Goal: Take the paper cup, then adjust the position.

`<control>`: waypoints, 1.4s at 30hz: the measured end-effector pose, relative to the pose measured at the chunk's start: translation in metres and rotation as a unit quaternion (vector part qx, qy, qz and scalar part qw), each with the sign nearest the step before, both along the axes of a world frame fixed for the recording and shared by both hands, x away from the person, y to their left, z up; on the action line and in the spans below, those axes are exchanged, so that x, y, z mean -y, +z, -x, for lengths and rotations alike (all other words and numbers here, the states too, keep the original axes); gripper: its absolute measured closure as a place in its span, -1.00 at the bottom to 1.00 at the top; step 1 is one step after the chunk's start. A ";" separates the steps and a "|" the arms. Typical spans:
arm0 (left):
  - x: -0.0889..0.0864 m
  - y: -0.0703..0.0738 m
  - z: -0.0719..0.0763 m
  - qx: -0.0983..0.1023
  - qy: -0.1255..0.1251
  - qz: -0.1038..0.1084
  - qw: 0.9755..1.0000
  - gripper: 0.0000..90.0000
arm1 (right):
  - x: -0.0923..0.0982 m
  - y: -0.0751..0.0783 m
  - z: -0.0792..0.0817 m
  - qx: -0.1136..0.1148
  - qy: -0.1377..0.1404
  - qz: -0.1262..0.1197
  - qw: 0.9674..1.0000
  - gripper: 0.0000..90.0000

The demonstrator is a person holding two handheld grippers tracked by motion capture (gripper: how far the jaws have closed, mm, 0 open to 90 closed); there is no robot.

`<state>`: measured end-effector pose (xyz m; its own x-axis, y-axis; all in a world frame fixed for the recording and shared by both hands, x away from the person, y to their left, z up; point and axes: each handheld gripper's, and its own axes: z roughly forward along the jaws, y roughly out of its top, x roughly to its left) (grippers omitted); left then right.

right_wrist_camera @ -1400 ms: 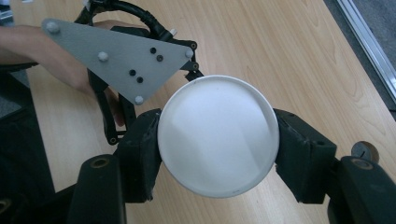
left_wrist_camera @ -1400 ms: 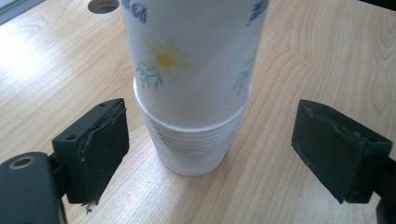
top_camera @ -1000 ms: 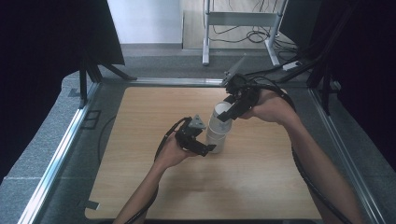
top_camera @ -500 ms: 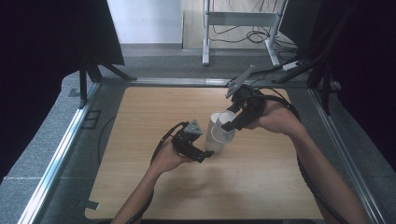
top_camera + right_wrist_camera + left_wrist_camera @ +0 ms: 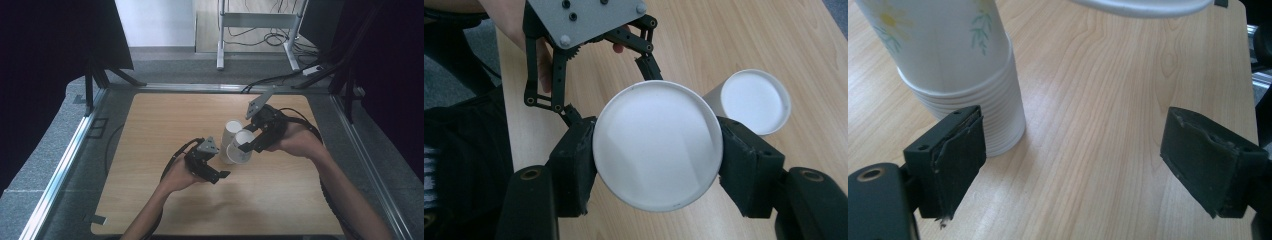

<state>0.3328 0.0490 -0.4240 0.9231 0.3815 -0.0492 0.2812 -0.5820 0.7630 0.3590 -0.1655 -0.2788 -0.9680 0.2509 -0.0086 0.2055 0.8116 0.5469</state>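
My right gripper (image 5: pixel 248 145) is clamped on a single white paper cup (image 5: pixel 657 151), one black jaw pressed against each side of its rim, and in the right gripper view I look straight down into its open mouth. I hold that cup up off the light wooden table (image 5: pixel 165 120), just beside and slightly nearer to me than the stack of white paper cups printed with small flowers and leaves (image 5: pixel 960 75). The stack stands upright on the table near its middle, its round open top visible in the high view (image 5: pixel 232 127) and in the right gripper view (image 5: pixel 754 100). My left gripper (image 5: pixel 214 172) sits low over the table, just on my side of the stack, with its jaws spread wide and nothing between them. In the left gripper view one jaw is close beside the ribbed base of the stack, though I cannot tell whether it touches it, and the other jaw stands well apart over bare wood.
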 end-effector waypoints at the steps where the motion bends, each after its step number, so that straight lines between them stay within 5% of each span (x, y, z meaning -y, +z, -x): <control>1: 0.000 -0.001 0.001 0.000 0.000 0.001 1.000 -0.76 | 0.001 -0.002 0.001 0.002 0.001 -0.002 1.000 -0.18; 31: -0.012 -0.014 0.024 0.004 -0.010 0.010 1.000 -0.73 | 0.021 -0.063 0.021 0.008 0.008 -0.058 0.998 -0.18; 42: -0.014 -0.018 0.030 0.011 -0.018 -0.013 1.000 -0.73 | 0.027 -0.085 0.023 0.012 0.007 -0.082 0.997 -0.18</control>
